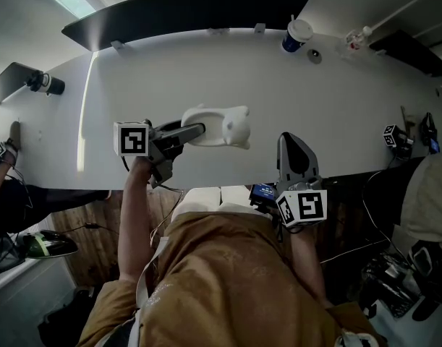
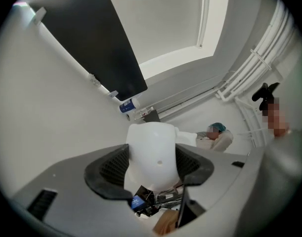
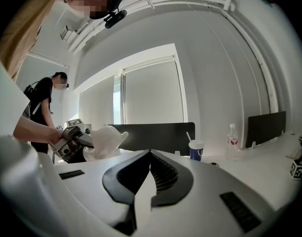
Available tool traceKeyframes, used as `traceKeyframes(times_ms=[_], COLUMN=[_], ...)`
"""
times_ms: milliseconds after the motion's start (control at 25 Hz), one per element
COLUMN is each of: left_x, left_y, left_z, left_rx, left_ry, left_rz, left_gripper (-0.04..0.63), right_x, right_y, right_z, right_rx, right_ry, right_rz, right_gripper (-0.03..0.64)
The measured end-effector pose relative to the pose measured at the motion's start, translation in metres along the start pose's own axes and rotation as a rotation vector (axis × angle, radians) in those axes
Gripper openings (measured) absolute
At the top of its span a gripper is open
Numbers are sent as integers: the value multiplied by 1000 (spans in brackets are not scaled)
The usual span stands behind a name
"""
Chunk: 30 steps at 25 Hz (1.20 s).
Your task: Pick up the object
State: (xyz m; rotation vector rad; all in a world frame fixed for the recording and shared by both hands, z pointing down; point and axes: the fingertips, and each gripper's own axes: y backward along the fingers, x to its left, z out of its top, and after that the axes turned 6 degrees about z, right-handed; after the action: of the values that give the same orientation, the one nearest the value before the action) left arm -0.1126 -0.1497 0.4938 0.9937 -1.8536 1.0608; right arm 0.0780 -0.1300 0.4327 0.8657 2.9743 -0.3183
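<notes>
Clamping one end of the smooth white plastic animal figure (image 1: 222,126) in its fingers, the left gripper (image 1: 195,130) holds it over the white bench (image 1: 336,100) near the front edge; the right gripper (image 1: 294,140) has fingers closed, empty.

Bright daylight through tall blinded window (image 3: 151,93); glare streak along flat white worktop (image 1: 315,107); fisheye warping, dark vignetted corners, near parts soft.

One white animal-shaped figure (image 1: 231,126). Two grippers: the left hand-held gripper (image 1: 195,130) and the right hand-held gripper (image 1: 290,139). Along the surface's (image 1: 336,107) far edge: one lidded blue cup (image 1: 296,35), one clear bottle (image 1: 354,40), one dark divider panel (image 1: 184,9). At its right edge: one marker cube (image 1: 391,137).
</notes>
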Motion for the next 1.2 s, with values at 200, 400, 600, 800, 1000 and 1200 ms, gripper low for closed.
traceKeyframes(times_ms=[200, 400, 600, 800, 1000, 1200], left_x=[-18, -36, -59, -85, -104, -109], left_y=[7, 22, 37, 49, 61, 68], left_z=[7, 15, 29, 40, 47, 49], left_rx=[-52, -91, -155, -191, -220, -239], left_ry=[-17, -64, -133, -205, -259, -263], left_rz=[-26, -53, -58, -65, -71, -72], left_gripper=[273, 273, 272, 272, 272, 272], right_x=[1, 7, 14, 17, 21, 23], right_y=[2, 1, -4, -5, -8, -10], right_z=[4, 9, 18, 20, 25, 40], right_rx=[-11, -16, -26, -29, -30, -56], right_ry=[-6, -4, 12, 20, 43, 57], right_rz=[19, 29, 47, 53, 52, 48], right_gripper=[9, 9, 9, 9, 9, 9])
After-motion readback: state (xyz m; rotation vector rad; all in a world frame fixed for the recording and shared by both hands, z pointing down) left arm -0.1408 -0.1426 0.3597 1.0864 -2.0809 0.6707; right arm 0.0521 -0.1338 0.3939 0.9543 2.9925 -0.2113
